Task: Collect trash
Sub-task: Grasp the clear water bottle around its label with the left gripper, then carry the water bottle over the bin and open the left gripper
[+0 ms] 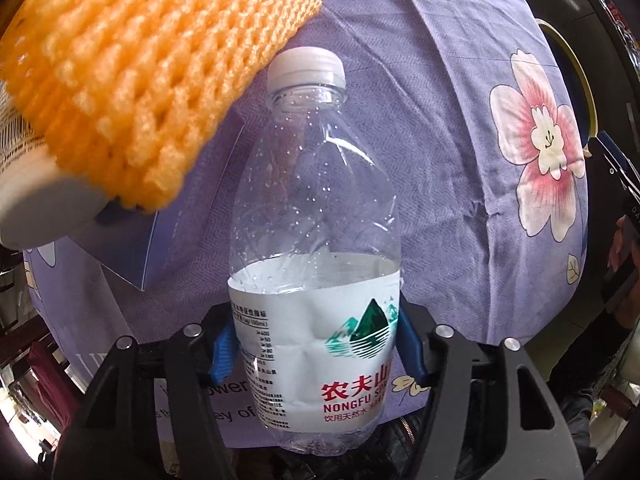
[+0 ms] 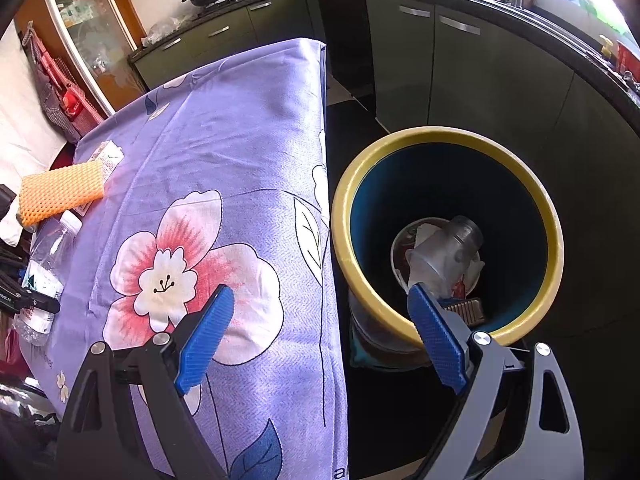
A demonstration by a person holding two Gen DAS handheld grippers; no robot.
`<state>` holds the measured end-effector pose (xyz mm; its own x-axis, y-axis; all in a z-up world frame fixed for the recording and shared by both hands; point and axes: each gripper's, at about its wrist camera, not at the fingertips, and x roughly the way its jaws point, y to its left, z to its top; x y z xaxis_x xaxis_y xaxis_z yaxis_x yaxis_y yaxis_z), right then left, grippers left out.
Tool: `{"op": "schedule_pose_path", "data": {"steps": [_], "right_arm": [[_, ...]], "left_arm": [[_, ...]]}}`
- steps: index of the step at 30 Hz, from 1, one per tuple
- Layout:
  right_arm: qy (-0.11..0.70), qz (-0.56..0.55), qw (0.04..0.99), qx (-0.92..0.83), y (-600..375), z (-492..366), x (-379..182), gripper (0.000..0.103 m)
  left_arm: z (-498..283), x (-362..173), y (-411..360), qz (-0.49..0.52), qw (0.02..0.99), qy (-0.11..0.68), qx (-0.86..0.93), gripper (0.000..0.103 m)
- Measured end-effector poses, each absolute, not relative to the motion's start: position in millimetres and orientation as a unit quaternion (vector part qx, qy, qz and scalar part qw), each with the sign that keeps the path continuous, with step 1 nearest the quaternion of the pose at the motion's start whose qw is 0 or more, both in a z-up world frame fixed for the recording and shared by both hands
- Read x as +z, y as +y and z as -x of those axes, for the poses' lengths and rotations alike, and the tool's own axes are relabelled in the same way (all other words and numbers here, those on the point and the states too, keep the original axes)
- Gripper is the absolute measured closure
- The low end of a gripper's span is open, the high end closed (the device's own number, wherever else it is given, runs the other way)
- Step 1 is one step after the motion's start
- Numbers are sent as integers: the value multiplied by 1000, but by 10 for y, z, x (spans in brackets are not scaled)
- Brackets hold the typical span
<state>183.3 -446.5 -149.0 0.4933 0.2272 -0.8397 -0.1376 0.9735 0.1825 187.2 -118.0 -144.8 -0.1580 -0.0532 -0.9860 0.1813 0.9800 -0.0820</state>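
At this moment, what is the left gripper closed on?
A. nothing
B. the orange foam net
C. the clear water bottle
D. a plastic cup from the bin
C: in the left wrist view the left gripper has its blue pads pressed on both sides of the labelled body of the water bottle, while the orange foam net lies apart.

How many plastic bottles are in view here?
1 for sure: the clear water bottle, clamped in the left gripper above the flowered cloth. The bin holds a clear cup and scraps; more could be hidden beneath.
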Motion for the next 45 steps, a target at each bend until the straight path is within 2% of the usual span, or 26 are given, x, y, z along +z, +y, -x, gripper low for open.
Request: {"op": "schedule_pose_path", "data": {"steps": [24, 38, 45], "right_arm": [[495, -48, 860, 117, -4419, -1775, -1481, 16], [497, -53, 858, 117, -4438, -1769, -1506, 16], [476, -65, 870, 105, -4593, -1613, -1358, 16]], "left_arm": [[-1305, -941, -1573, -90, 675, 717, -147, 42], [-1335, -511, -1496, -96, 705, 681, -176, 42], [-1409, -275, -1858, -116, 724, 644, -218, 42]]}}
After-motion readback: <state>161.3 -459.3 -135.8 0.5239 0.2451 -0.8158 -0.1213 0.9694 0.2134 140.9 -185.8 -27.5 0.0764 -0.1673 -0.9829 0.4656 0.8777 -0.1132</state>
